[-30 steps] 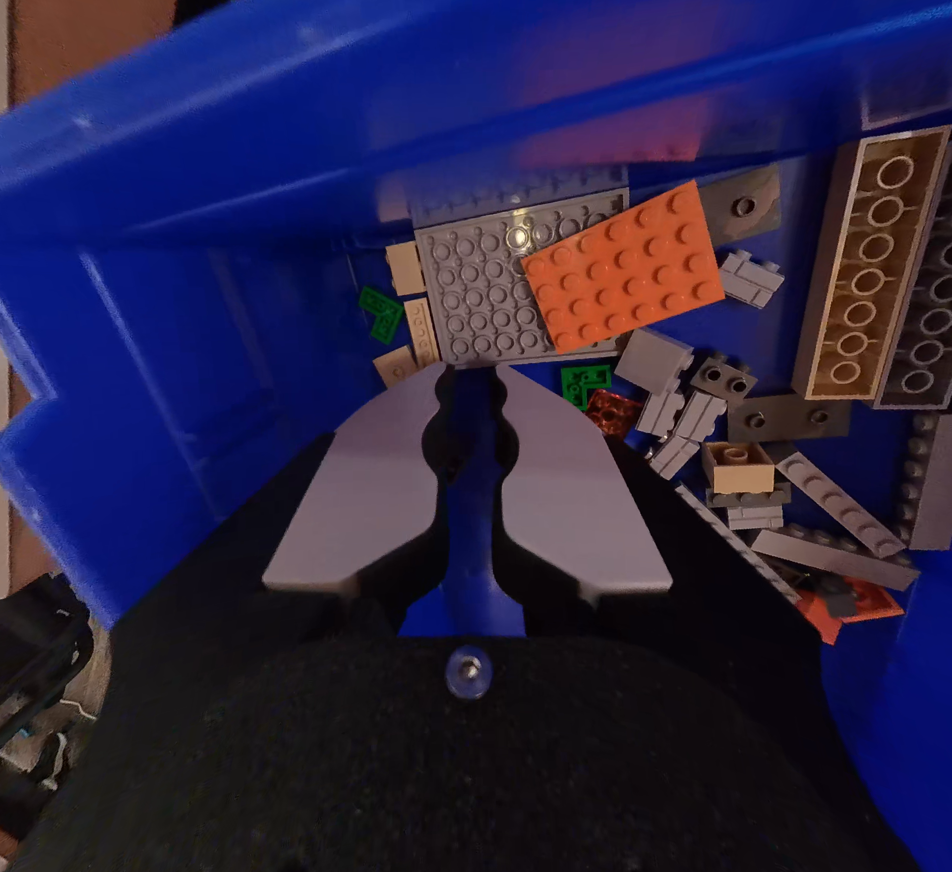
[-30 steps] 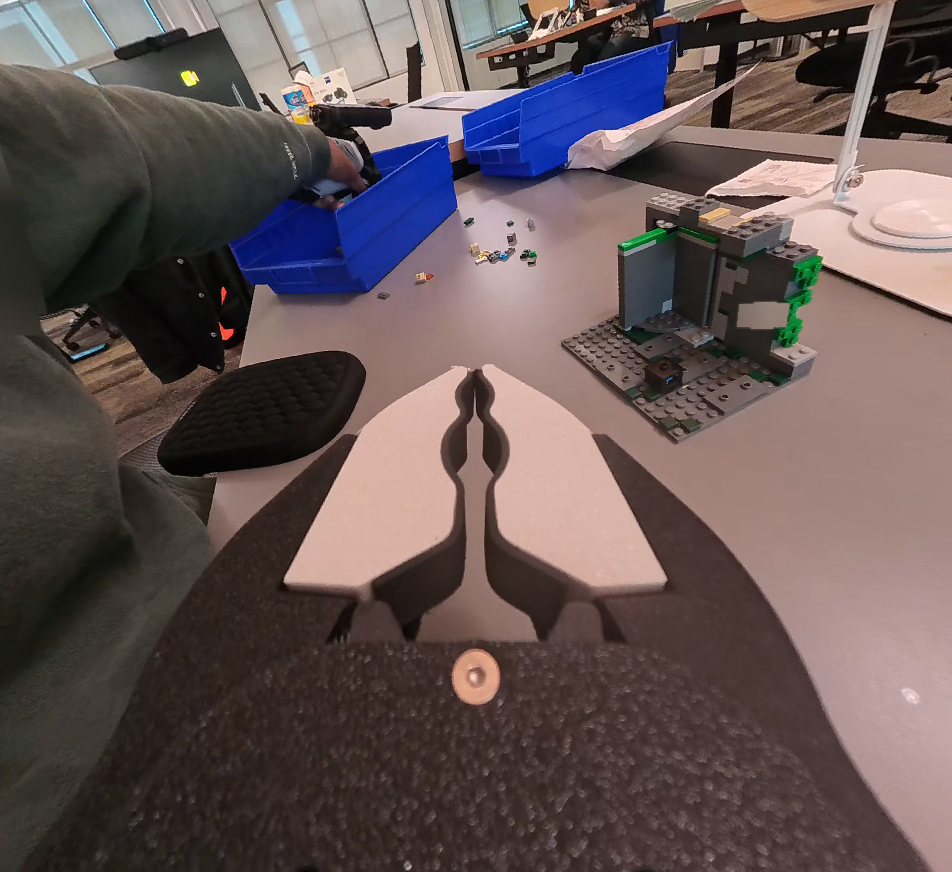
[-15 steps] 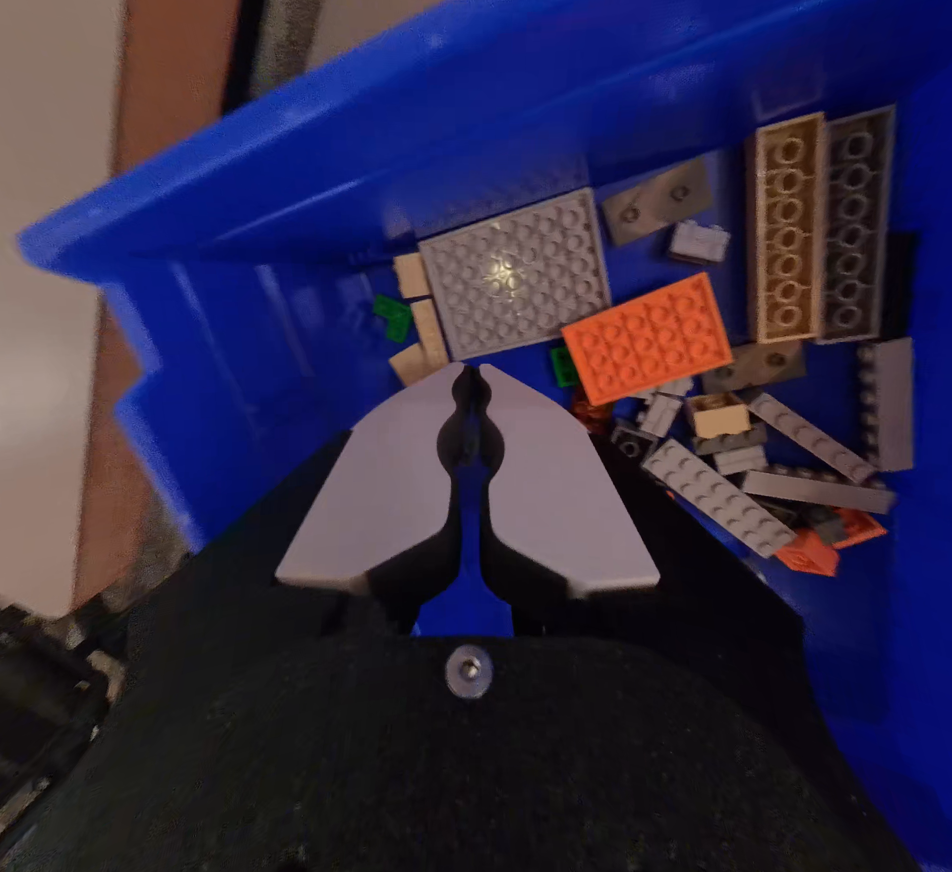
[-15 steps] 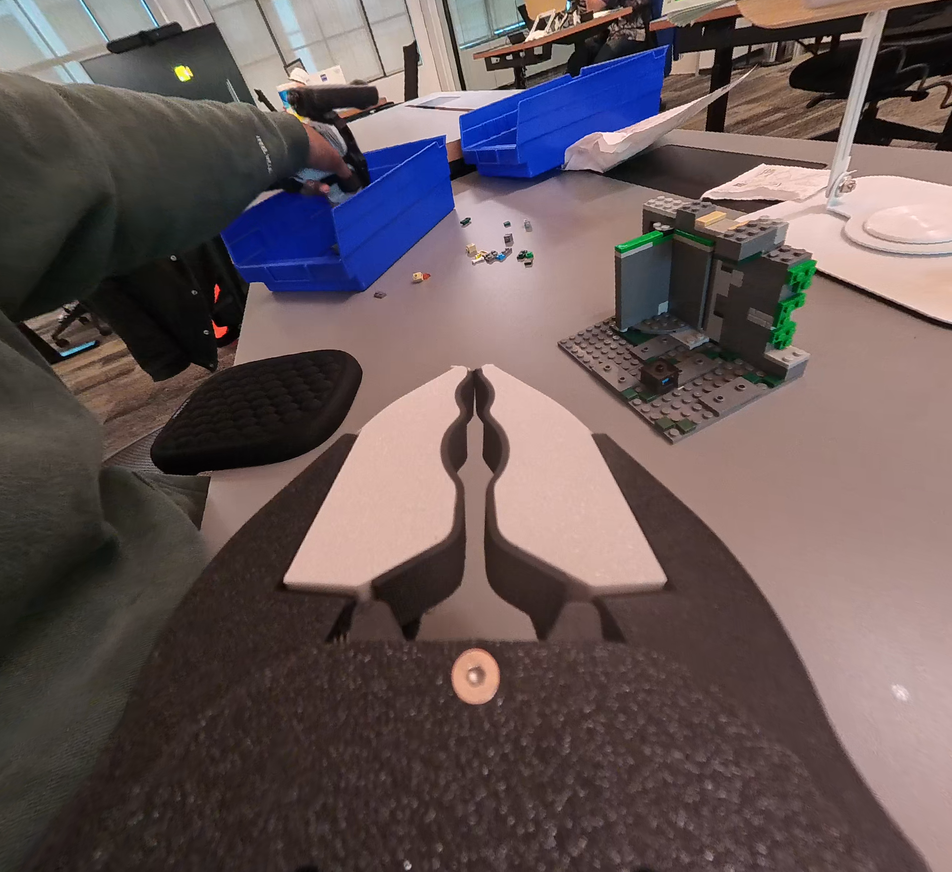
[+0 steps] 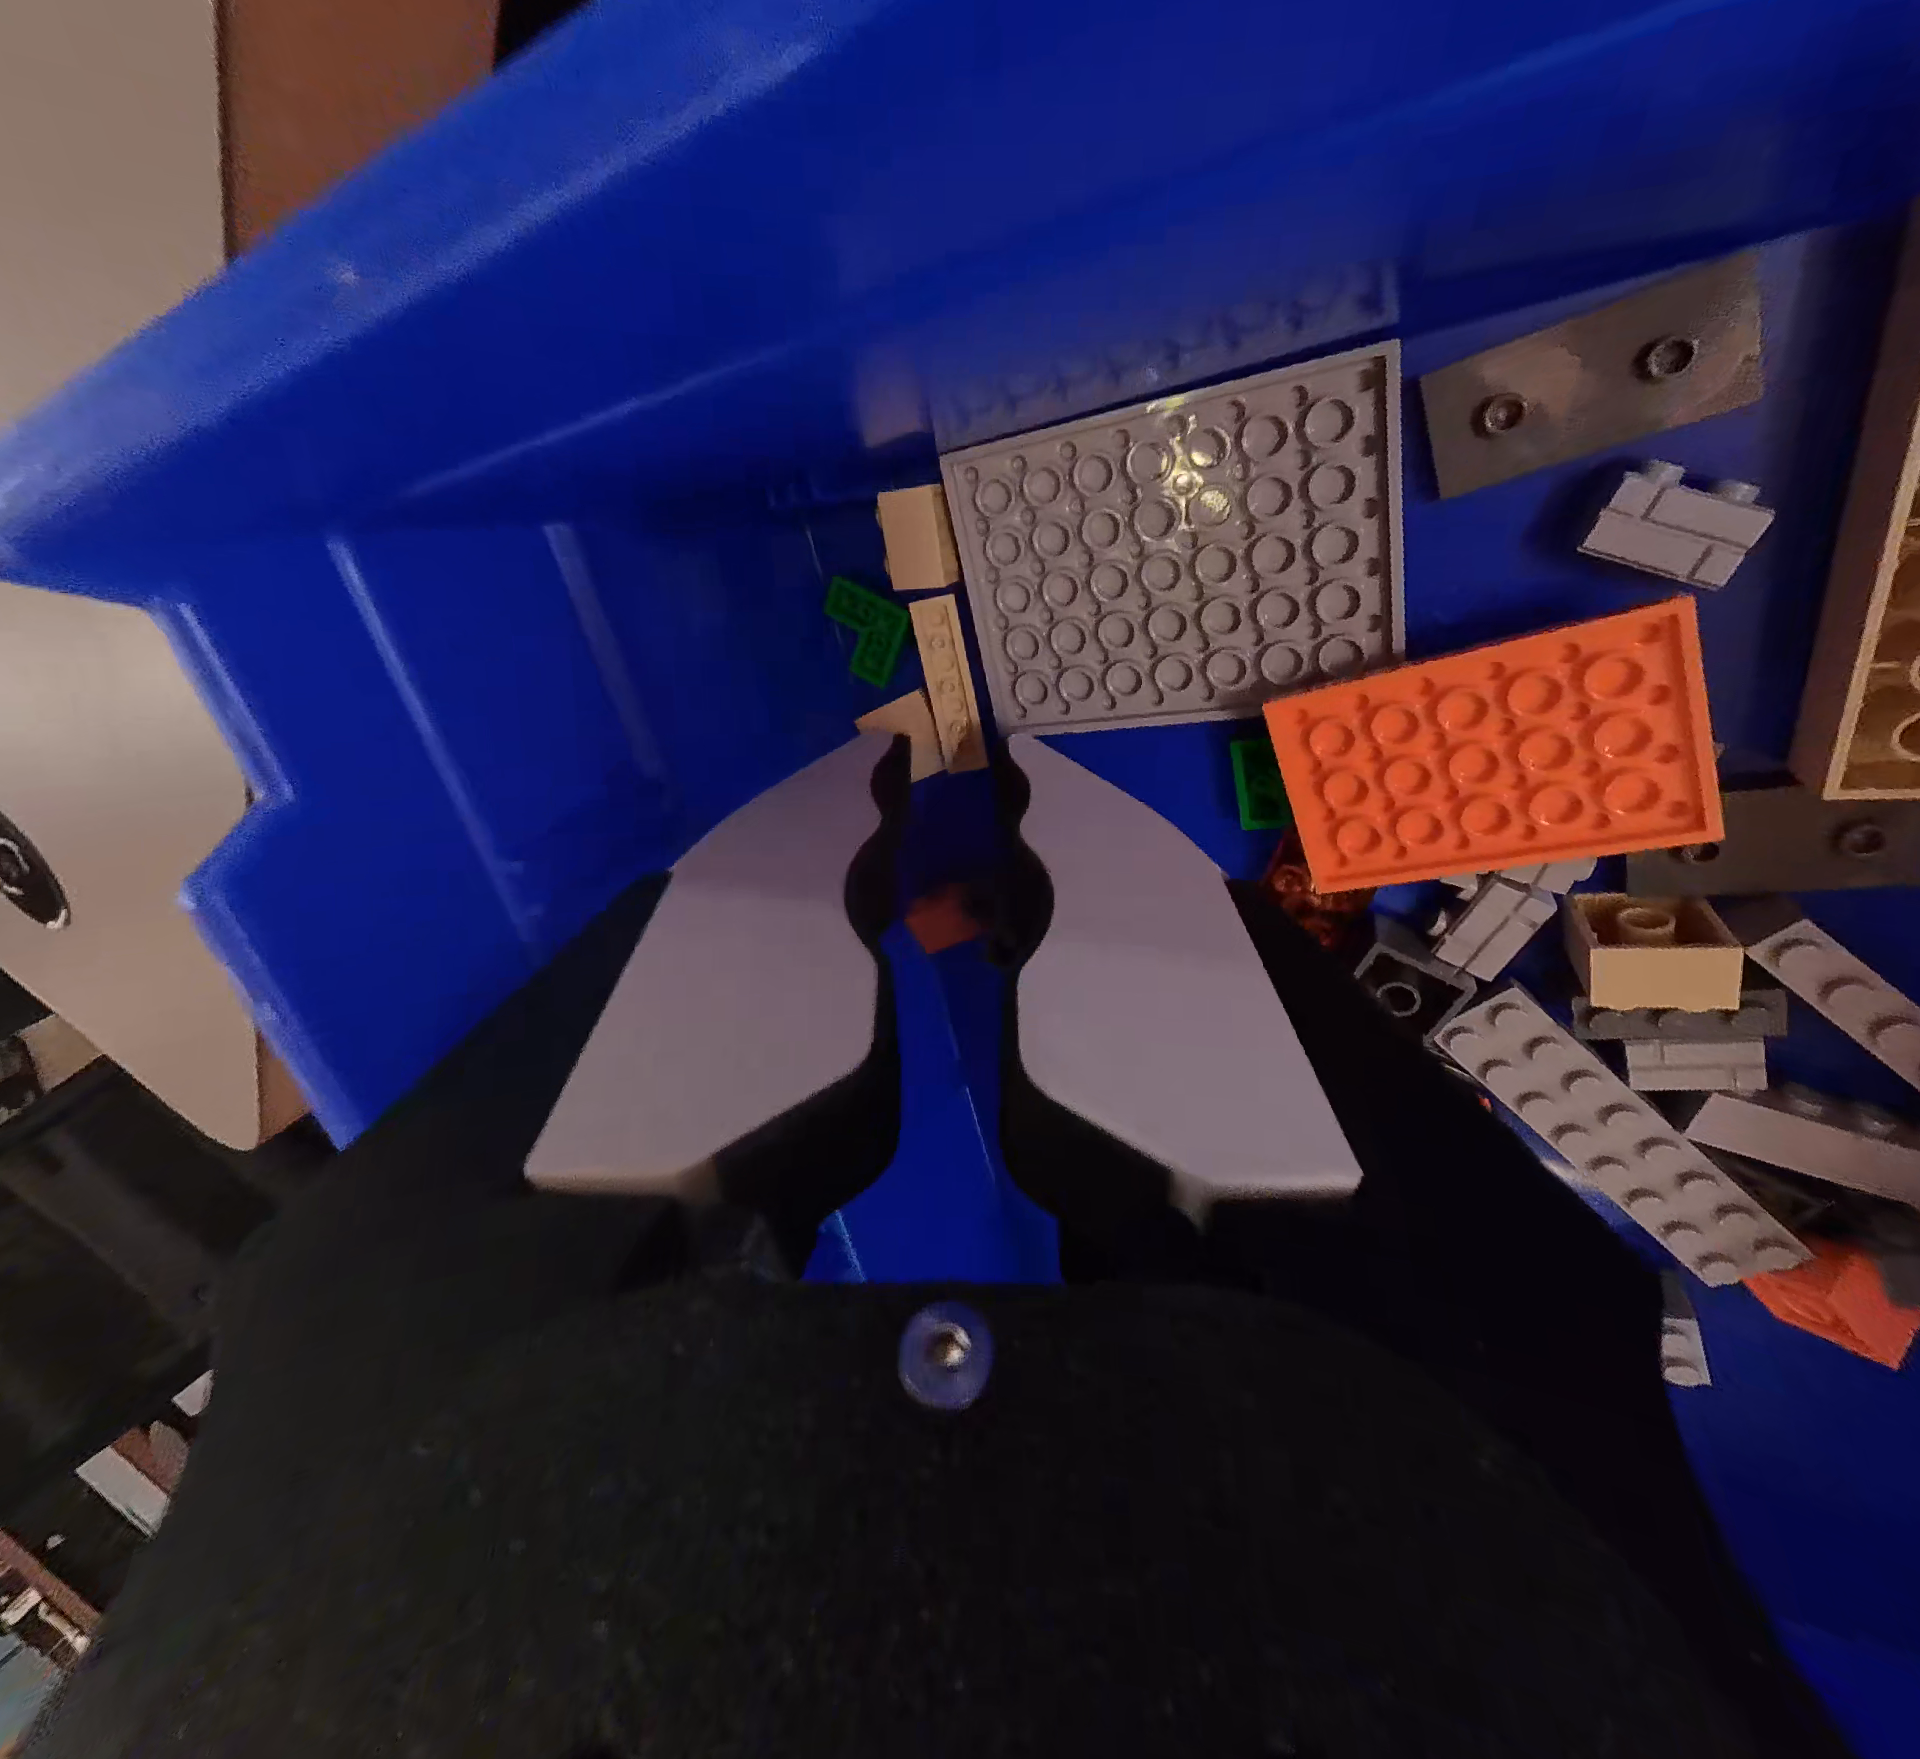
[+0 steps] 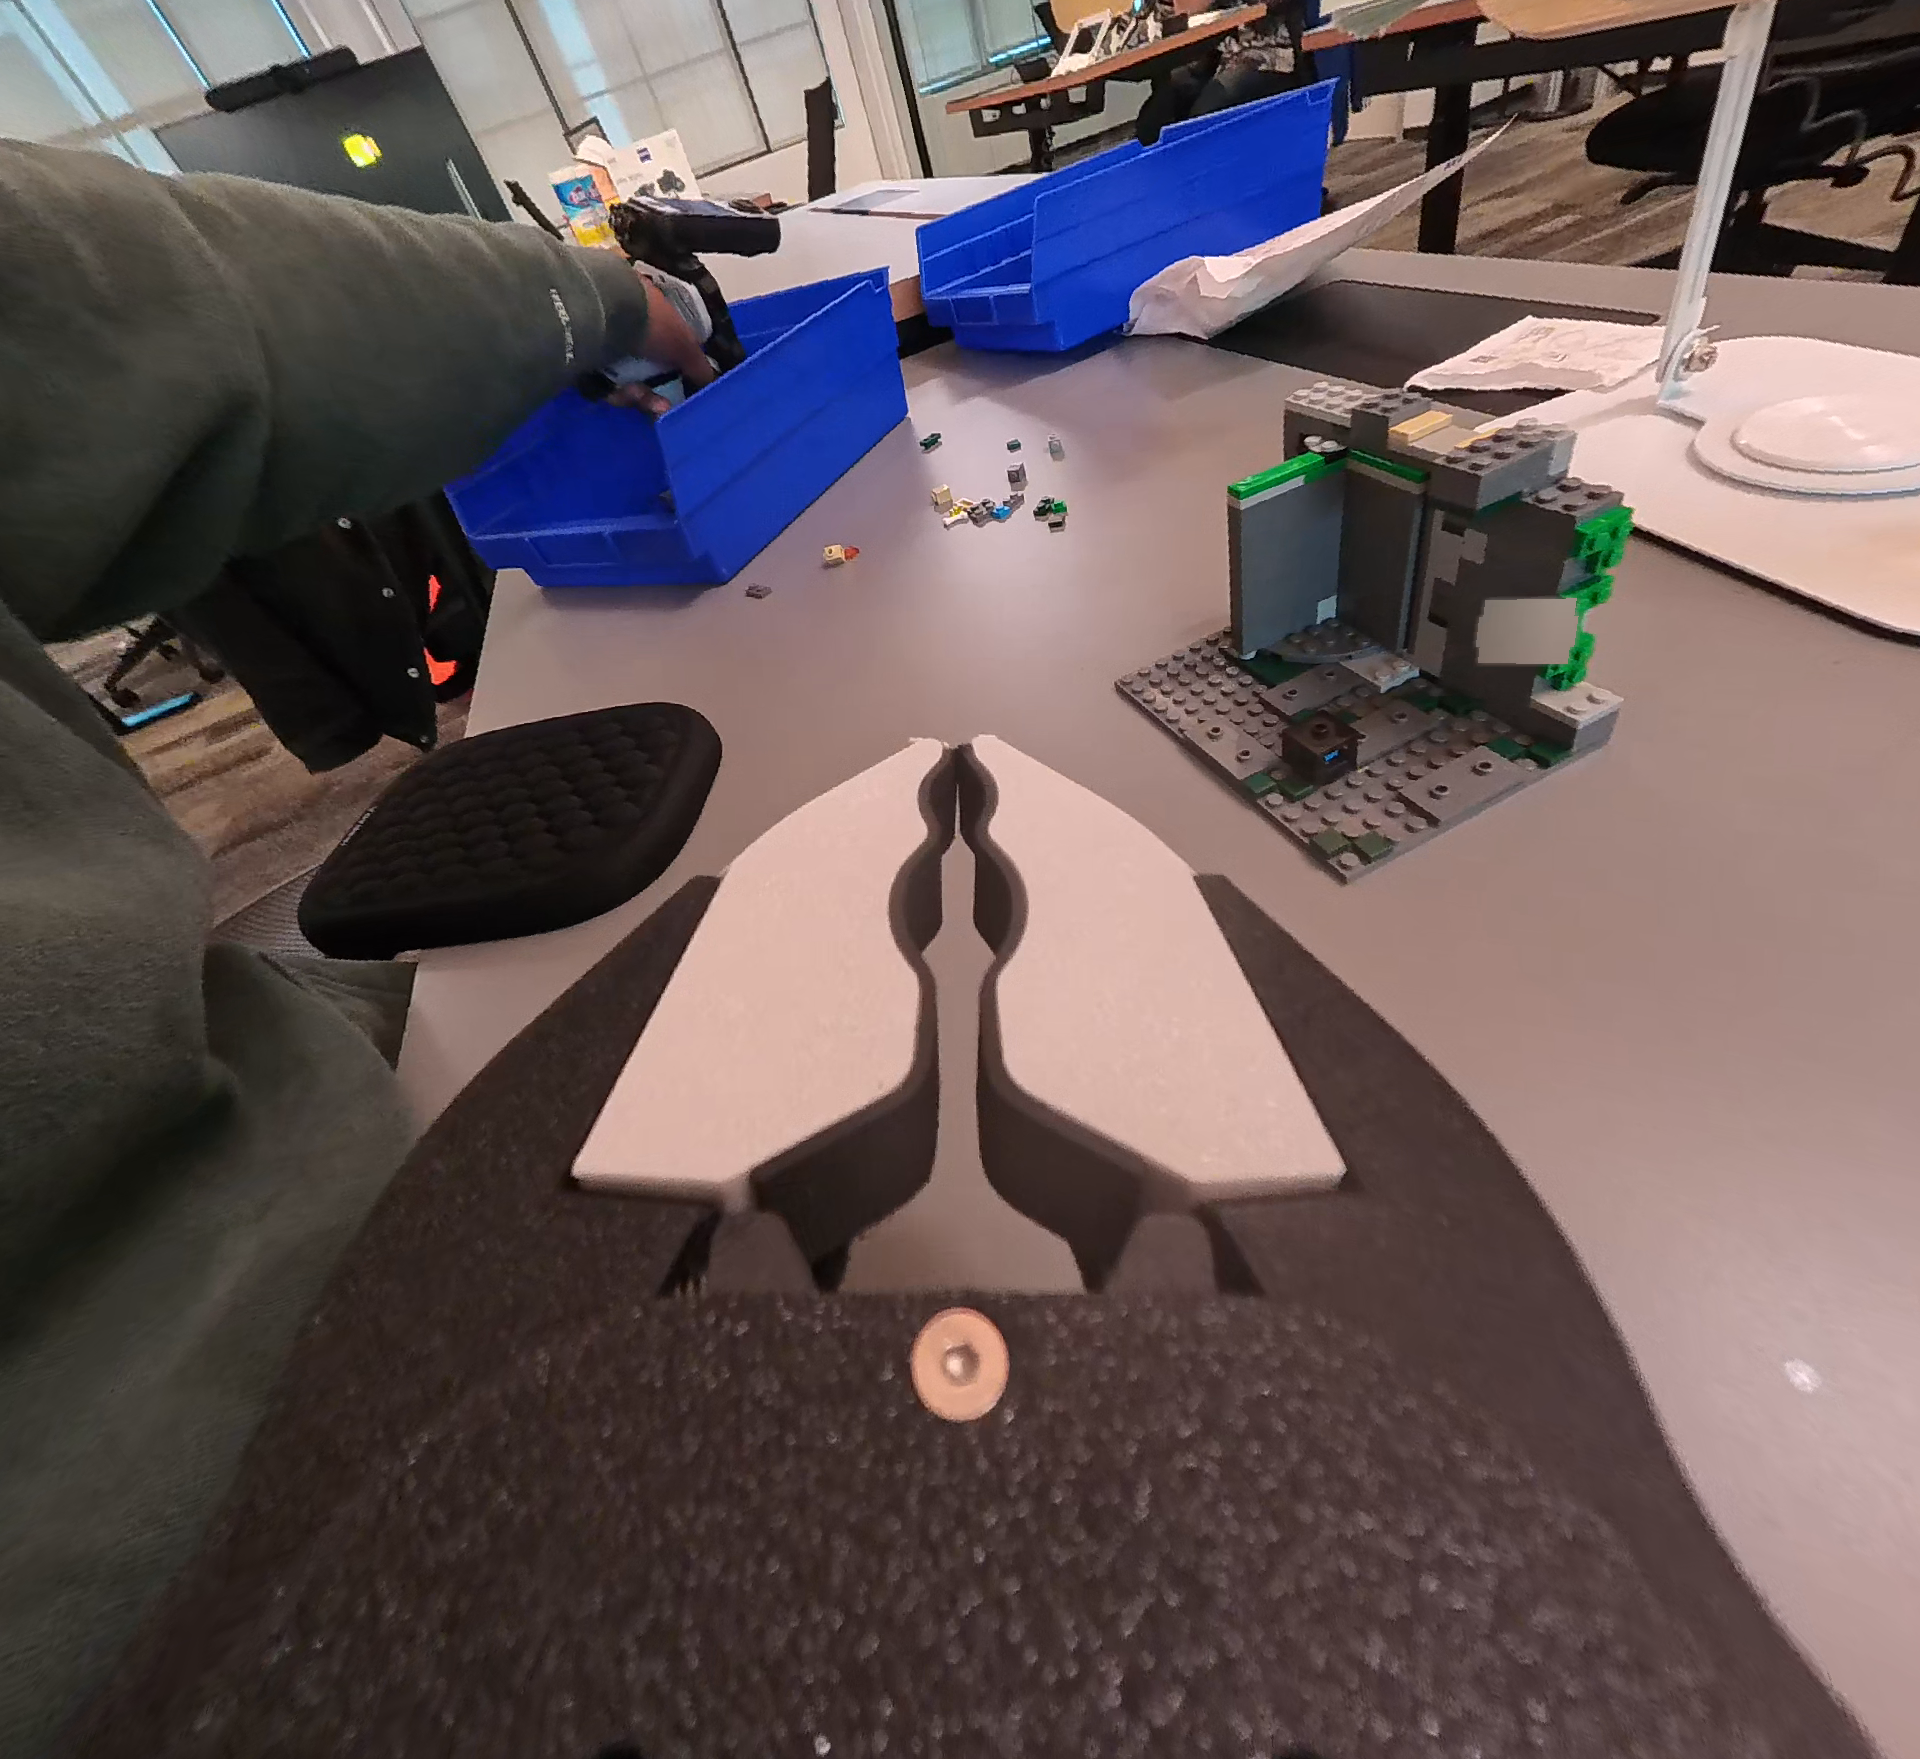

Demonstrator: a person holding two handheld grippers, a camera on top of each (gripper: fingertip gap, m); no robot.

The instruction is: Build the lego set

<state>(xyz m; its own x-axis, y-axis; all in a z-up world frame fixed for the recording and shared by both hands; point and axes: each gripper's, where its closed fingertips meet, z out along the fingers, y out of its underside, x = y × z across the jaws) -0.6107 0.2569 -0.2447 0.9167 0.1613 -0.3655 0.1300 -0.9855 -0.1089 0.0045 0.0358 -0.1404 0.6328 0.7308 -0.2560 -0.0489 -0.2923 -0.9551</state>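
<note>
Blue bin (image 5: 1039, 203), tan plate (image 5: 948, 686) at left tool (image 5: 951, 759) tips

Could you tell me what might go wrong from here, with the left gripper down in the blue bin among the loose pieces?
1. The left gripper is open with its tips at the small tan plates, which lie tight against the grey plate; closing may catch the wrong piece, or two.
2. The tan plates sit near the blue bin wall, so a finger may hit it.
3. A small reddish piece lies between the fingers and may get dragged along.
</note>
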